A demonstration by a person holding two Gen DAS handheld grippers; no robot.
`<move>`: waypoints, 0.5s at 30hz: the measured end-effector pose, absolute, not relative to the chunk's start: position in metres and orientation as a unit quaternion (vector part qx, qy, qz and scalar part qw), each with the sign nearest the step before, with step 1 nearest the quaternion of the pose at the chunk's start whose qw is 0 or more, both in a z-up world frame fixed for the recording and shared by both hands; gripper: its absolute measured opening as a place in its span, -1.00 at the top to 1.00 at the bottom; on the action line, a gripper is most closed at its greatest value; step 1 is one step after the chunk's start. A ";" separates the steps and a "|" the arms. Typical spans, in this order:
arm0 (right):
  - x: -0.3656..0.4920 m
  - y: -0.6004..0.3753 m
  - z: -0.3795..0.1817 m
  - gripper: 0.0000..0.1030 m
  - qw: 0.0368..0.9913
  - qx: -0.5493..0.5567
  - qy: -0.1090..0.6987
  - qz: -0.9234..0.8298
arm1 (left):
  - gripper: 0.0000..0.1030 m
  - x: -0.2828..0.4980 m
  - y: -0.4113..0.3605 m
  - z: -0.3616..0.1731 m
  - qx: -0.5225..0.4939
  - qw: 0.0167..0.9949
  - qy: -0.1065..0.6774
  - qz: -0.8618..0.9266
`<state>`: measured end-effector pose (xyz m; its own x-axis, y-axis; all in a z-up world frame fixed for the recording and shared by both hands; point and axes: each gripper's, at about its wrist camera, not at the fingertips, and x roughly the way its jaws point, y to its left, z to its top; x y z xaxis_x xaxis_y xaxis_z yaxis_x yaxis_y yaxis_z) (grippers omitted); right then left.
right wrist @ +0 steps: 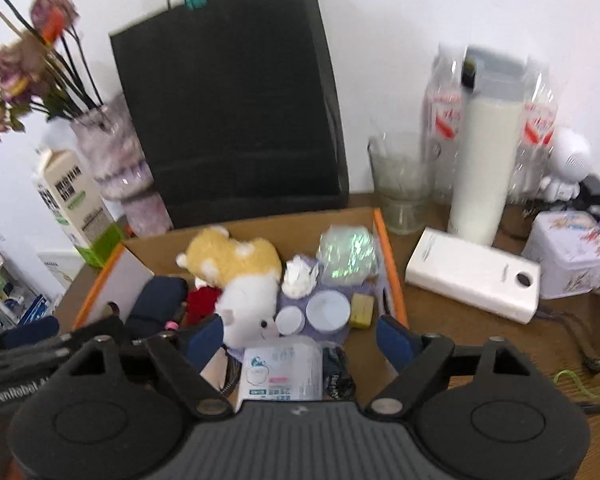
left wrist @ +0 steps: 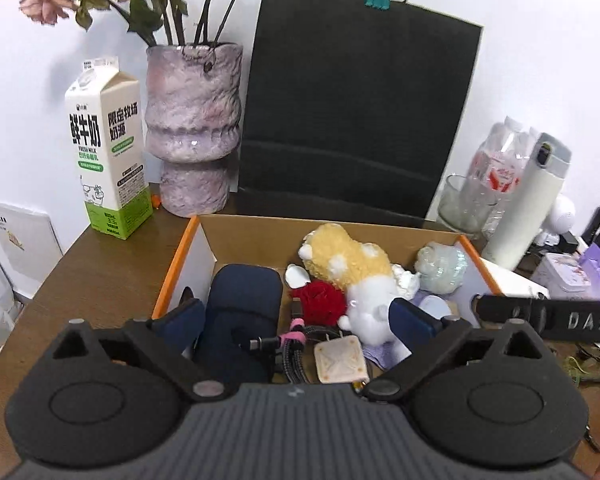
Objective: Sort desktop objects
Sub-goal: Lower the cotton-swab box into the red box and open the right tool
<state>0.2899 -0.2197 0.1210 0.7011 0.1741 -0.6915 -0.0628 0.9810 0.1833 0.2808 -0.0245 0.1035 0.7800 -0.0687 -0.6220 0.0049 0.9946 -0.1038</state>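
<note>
An orange-edged cardboard box (left wrist: 180, 256) (right wrist: 386, 248) holds a yellow and white plush toy (left wrist: 352, 268) (right wrist: 240, 272), a navy folded umbrella (left wrist: 244, 312) (right wrist: 156, 300), a red fuzzy item (left wrist: 320, 300), a cable bundle (left wrist: 296, 344), a beige charger (left wrist: 340, 360), round white lids (right wrist: 327, 311), a tissue pack (right wrist: 280, 372) and an iridescent pouch (right wrist: 346, 258). My left gripper (left wrist: 296, 320) is open above the box, empty. My right gripper (right wrist: 300, 336) is open above the box's front, empty. The left gripper also shows at the left edge of the right wrist view (right wrist: 28, 344).
A black paper bag (left wrist: 352, 112), a purple vase with flowers (left wrist: 192, 128) and a milk carton (left wrist: 108, 152) stand behind the box. To the right are a glass (right wrist: 400, 184), a white flask (right wrist: 484, 160), a white power bank (right wrist: 472, 280) and a tin (right wrist: 568, 252).
</note>
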 end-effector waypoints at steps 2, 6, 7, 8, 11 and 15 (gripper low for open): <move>0.281 -0.220 0.130 -0.66 0.925 0.058 0.372 0.060 | -1.00 0.271 -0.028 0.113 -0.035 0.945 0.324 -0.020; 0.255 -0.219 0.139 -0.66 0.929 0.043 0.361 0.066 | -1.00 0.251 -0.033 0.128 -0.023 0.948 0.316 -0.021; 0.249 -0.220 0.140 -0.66 0.930 0.042 0.360 0.068 | -1.00 0.245 -0.034 0.131 -0.022 0.948 0.316 -0.025; 0.242 -0.220 0.141 -0.66 0.930 0.040 0.359 0.069 | -1.00 0.239 -0.035 0.133 -0.020 0.949 0.314 -0.029; 0.224 -0.220 0.144 -0.66 0.934 0.033 0.350 0.071 | -1.00 0.219 -0.038 0.137 -0.011 0.951 0.307 -0.033; 0.189 -0.221 0.138 -0.68 0.941 0.034 0.327 0.078 | -1.00 0.184 -0.041 0.125 -0.009 0.953 0.303 -0.025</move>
<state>0.1887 -0.2209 0.1381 0.7743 0.1684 -0.6100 -0.1237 0.9856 0.1151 0.1839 -0.0412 0.1246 0.8148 -0.0536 -0.5772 0.0424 0.9986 -0.0329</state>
